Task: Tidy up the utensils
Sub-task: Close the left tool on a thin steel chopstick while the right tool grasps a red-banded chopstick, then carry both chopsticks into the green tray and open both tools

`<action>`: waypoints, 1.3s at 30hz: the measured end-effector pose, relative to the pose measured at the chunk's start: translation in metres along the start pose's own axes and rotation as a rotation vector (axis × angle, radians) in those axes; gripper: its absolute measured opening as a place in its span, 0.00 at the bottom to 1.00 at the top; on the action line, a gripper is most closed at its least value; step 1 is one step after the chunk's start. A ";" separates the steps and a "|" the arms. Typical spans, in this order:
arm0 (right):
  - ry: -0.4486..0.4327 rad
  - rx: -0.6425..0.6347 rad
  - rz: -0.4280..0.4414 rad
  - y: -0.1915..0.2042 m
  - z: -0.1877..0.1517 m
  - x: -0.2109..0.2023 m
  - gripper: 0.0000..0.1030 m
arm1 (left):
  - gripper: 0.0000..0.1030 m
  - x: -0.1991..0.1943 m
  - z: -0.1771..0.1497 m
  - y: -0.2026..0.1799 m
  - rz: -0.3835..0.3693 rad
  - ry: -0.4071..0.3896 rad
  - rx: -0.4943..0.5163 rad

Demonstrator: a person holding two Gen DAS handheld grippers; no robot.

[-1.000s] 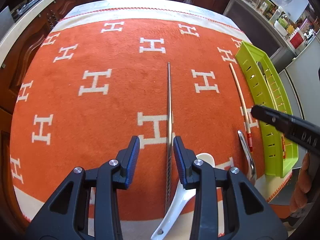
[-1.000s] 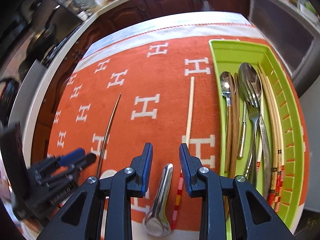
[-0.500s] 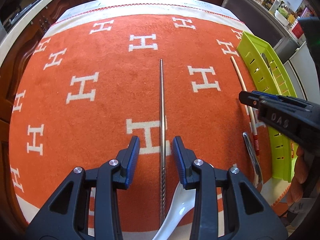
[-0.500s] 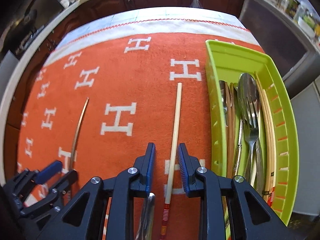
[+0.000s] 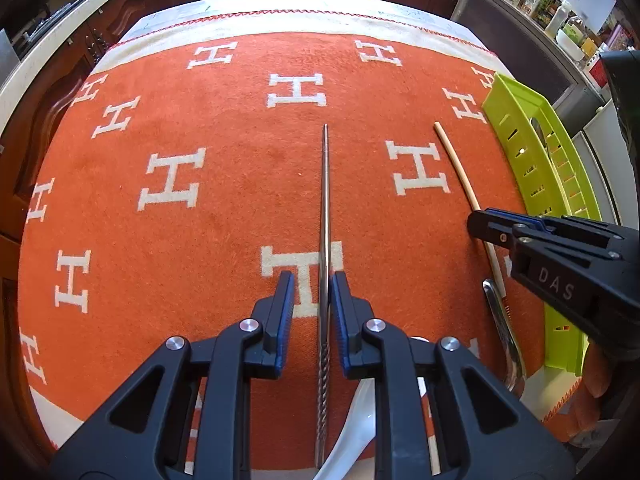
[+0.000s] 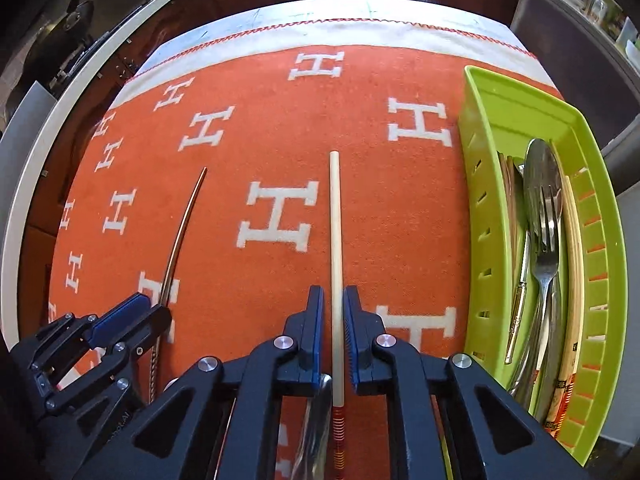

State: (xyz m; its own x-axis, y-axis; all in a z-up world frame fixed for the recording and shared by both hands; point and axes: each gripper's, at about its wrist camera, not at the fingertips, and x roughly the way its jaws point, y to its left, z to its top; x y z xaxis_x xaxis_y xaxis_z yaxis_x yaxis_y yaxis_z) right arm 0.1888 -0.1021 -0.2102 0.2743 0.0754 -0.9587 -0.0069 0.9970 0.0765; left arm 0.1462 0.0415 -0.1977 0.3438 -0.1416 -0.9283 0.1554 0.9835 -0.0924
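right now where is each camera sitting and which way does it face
Left wrist: sits on the left gripper, looking forward and down along the metal chopstick between its fingers; its own fingers show, and the right gripper enters at the right edge.
Right wrist: sits on the right gripper, looking forward along the wooden chopstick; its own fingers show, with the left gripper at lower left.
Shared: both chopsticks, the orange cloth and the green tray.
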 end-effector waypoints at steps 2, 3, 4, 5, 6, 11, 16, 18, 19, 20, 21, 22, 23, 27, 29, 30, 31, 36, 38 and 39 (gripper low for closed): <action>-0.013 -0.027 -0.015 0.007 -0.001 0.001 0.08 | 0.14 0.000 0.000 -0.001 0.008 -0.010 0.002; -0.022 -0.042 -0.025 0.010 -0.002 0.001 0.06 | 0.07 0.000 -0.001 -0.002 0.017 -0.016 0.004; -0.035 -0.049 -0.025 0.011 -0.003 0.000 0.06 | 0.03 0.000 -0.001 -0.001 0.025 -0.022 -0.001; -0.043 -0.045 -0.013 0.011 -0.005 -0.001 0.06 | 0.03 0.000 -0.001 0.000 0.019 -0.026 -0.012; -0.048 -0.031 0.006 0.009 -0.009 -0.001 0.05 | 0.03 0.000 0.000 0.002 0.009 -0.025 -0.024; -0.084 0.010 0.063 -0.007 -0.017 -0.018 0.05 | 0.03 -0.007 0.002 0.015 -0.032 -0.015 -0.087; -0.163 0.084 0.124 -0.029 -0.021 -0.055 0.05 | 0.03 -0.033 0.006 0.021 -0.059 -0.058 -0.105; -0.199 0.109 0.154 -0.040 -0.025 -0.073 0.05 | 0.03 -0.050 0.009 0.020 -0.062 -0.088 -0.106; -0.219 0.118 0.166 -0.046 -0.027 -0.083 0.05 | 0.03 -0.058 0.010 0.019 -0.066 -0.103 -0.104; -0.235 0.128 0.181 -0.051 -0.029 -0.092 0.05 | 0.03 -0.066 0.011 0.018 -0.070 -0.116 -0.100; -0.252 0.141 0.200 -0.056 -0.032 -0.102 0.05 | 0.03 -0.075 0.012 0.016 -0.076 -0.133 -0.095; -0.268 0.149 0.212 -0.061 -0.035 -0.110 0.05 | 0.03 -0.084 0.013 0.013 -0.083 -0.146 -0.086; -0.290 0.156 0.229 -0.067 -0.039 -0.122 0.05 | 0.03 -0.093 0.014 0.009 -0.087 -0.162 -0.078; -0.352 0.182 0.276 -0.088 -0.053 -0.157 0.05 | 0.03 -0.121 0.016 -0.009 -0.122 -0.199 -0.049; -0.377 0.191 0.279 -0.097 -0.058 -0.173 0.05 | 0.03 -0.132 0.017 -0.023 -0.146 -0.206 -0.029; -0.393 0.194 0.265 -0.103 -0.063 -0.182 0.05 | 0.03 -0.136 0.019 -0.031 -0.159 -0.208 -0.019; -0.401 0.198 0.256 -0.109 -0.067 -0.190 0.05 | 0.03 -0.140 0.020 -0.041 -0.177 -0.210 -0.005; -0.418 0.214 0.146 -0.137 -0.081 -0.208 0.05 | 0.03 -0.140 0.033 -0.097 -0.247 -0.177 0.040; -0.414 0.219 0.108 -0.144 -0.086 -0.208 0.05 | 0.03 -0.129 0.040 -0.123 -0.268 -0.145 0.038; -0.411 0.220 0.083 -0.150 -0.087 -0.207 0.05 | 0.03 -0.124 0.043 -0.132 -0.275 -0.133 0.038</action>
State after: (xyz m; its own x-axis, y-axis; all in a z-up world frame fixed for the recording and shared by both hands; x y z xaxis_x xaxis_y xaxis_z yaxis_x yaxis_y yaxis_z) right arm 0.0495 -0.2656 -0.0468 0.6397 0.0984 -0.7623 0.1472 0.9577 0.2471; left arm 0.1225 -0.0759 -0.0550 0.4020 -0.4175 -0.8149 0.2926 0.9019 -0.3177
